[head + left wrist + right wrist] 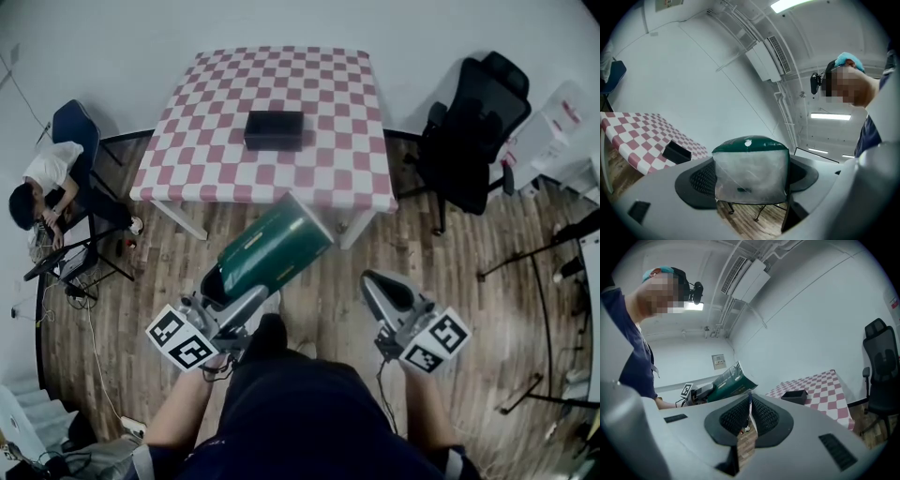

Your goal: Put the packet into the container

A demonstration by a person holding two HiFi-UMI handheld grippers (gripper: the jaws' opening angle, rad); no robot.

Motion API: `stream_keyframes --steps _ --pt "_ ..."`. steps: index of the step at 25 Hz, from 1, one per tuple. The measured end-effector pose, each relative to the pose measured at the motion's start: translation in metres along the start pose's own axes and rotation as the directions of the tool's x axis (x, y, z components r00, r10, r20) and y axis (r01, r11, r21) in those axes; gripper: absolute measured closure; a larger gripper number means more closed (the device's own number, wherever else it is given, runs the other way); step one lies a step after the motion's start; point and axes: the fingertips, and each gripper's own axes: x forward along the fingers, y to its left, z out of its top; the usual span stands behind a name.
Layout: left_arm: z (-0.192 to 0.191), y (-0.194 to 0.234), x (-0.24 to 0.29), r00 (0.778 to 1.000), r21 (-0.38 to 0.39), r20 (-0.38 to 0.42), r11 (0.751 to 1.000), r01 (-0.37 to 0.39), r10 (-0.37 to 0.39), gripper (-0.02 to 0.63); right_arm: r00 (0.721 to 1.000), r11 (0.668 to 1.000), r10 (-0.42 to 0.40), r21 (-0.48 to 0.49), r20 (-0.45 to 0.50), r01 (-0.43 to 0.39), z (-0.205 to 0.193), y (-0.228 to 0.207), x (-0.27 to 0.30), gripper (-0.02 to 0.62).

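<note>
In the head view a green packet (272,248) with a clear end is held over the wooden floor, pointing up and right toward the table. My left gripper (228,286) is shut on its near end. From the left gripper view, the packet (751,171) fills the space between the pads. A black container (274,128) sits mid-table on the red-and-white checkered table (281,80), well ahead of both grippers. My right gripper (377,284) hangs to the right of the packet, shut on nothing; its pads (761,416) meet. The right gripper view also shows the packet (729,383) and container (794,395).
A black office chair (469,131) stands right of the table. A person (42,183) sits by a blue chair (73,124) at the left, with stands and cables around. White boxes (553,131) and tripod legs (534,253) are at the right.
</note>
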Motion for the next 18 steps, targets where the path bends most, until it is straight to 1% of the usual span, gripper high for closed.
stream_keyframes --steps 7,15,18 --pt "0.007 0.054 0.034 1.0 -0.021 -0.009 1.0 0.002 -0.002 0.163 1.0 0.999 -0.027 0.023 -0.014 0.027 0.001 -0.045 0.045 0.583" --pt "0.038 0.15 0.071 0.999 -0.037 -0.036 0.999 -0.022 0.02 0.161 0.999 0.999 -0.032 0.041 -0.034 0.033 0.011 -0.092 0.138 0.583" --pt "0.052 0.185 0.085 0.998 -0.03 -0.055 0.999 -0.024 0.022 0.163 0.998 0.998 -0.044 0.053 -0.037 0.046 0.018 -0.112 0.172 0.583"
